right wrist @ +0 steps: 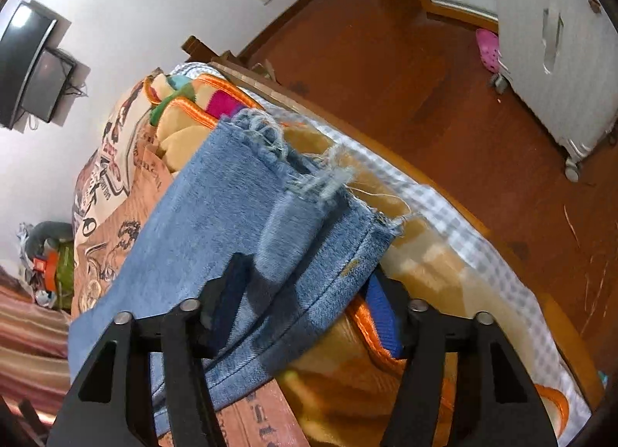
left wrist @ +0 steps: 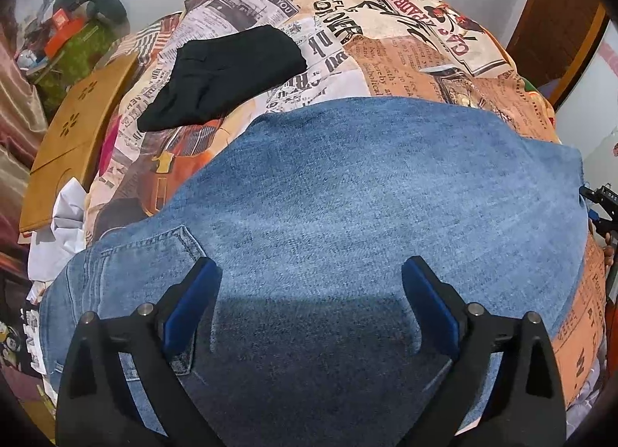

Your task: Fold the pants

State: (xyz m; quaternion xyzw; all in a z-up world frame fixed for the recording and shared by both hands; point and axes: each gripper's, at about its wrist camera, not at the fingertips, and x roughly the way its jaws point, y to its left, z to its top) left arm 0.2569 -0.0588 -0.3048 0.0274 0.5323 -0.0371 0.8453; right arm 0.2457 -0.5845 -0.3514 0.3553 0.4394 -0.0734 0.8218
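The jeans [left wrist: 347, 184] are lying spread on the printed bedspread [left wrist: 405, 22], near a folded black garment [left wrist: 224, 72]. The left gripper [left wrist: 311, 281] is hovering wide open above the denim. The right gripper [right wrist: 305, 292] is standing part-open around the frayed hem [right wrist: 309, 176], its pads not visibly pressing.
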